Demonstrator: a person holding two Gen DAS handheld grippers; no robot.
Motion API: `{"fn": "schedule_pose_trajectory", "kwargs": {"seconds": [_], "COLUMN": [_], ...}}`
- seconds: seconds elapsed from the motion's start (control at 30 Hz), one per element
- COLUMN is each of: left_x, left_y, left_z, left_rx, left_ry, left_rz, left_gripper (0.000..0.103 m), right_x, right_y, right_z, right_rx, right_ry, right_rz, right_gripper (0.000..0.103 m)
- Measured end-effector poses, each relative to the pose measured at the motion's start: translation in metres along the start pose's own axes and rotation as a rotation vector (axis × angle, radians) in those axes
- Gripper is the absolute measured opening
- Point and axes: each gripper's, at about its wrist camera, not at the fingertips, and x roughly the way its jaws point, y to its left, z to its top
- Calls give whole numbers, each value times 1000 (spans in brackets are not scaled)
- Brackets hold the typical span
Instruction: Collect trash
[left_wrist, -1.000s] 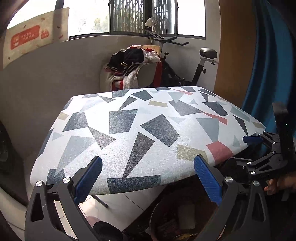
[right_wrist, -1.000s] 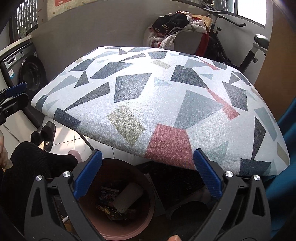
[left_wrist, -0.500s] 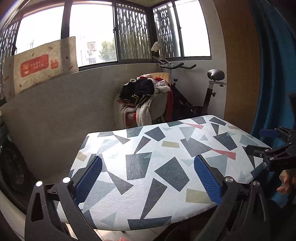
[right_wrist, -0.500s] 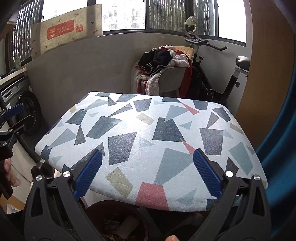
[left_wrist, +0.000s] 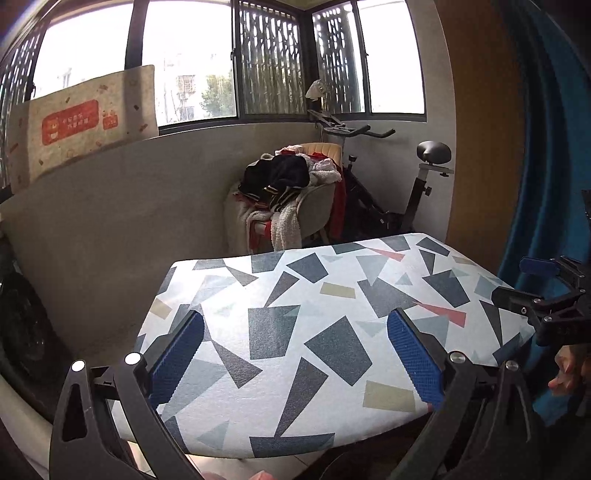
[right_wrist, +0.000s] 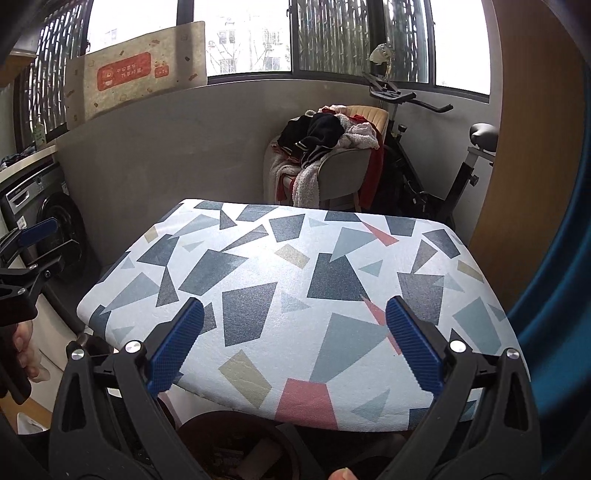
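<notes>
A table with a white cover printed with grey, blue and pink shapes (left_wrist: 314, 321) (right_wrist: 295, 288) fills the middle of both views; its top is bare. A brown trash bin (right_wrist: 236, 443) stands on the floor under the table's near edge, with scraps inside. My left gripper (left_wrist: 295, 354) is open and empty above the near edge of the table. My right gripper (right_wrist: 295, 347) is open and empty above the near edge too. The right gripper also shows at the right of the left wrist view (left_wrist: 546, 295). The left gripper shows at the left of the right wrist view (right_wrist: 26, 258).
A chair piled with clothes (left_wrist: 291, 192) and an exercise bike (left_wrist: 406, 192) stand behind the table. A washing machine (right_wrist: 40, 221) is at the left wall. A blue curtain (left_wrist: 546, 147) hangs at the right. A grey low wall (left_wrist: 129, 203) runs under the windows.
Both grippers have risen and tilted up from the bin and table edge. The views now show the whole table top, the windows and the room behind. Both stayed open.
</notes>
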Motion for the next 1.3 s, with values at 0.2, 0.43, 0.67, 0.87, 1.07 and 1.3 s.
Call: {"fn": "schedule_pose_trajectory", "kwargs": {"seconds": [0.2, 0.43, 0.67, 0.87, 1.07, 1.3], "left_x": [3, 4, 5, 5, 5, 6], "left_y": [-1, -3, -8, -8, -8, -6], "left_z": [0, 0, -1, -2, -2, -4], "left_rx": [-7, 0, 18, 23, 25, 25], "left_ry": [15, 19, 22, 25, 25, 29], "left_rz": [-6, -4, -7, -7, -8, -9], "left_gripper": [97, 97, 97, 97, 97, 97], "right_x": [1, 0, -1, -2, -1, 0], "right_y": [-1, -2, -3, -7, -9, -5], "right_z": [-1, 0, 1, 2, 3, 3], "right_rx": [1, -1, -3, -4, -9, -22], "right_ry": [2, 1, -2, 1, 2, -1], "right_rz": [-5, -9, -12, -14, -16, -21], "right_gripper": [97, 97, 97, 97, 97, 97]}}
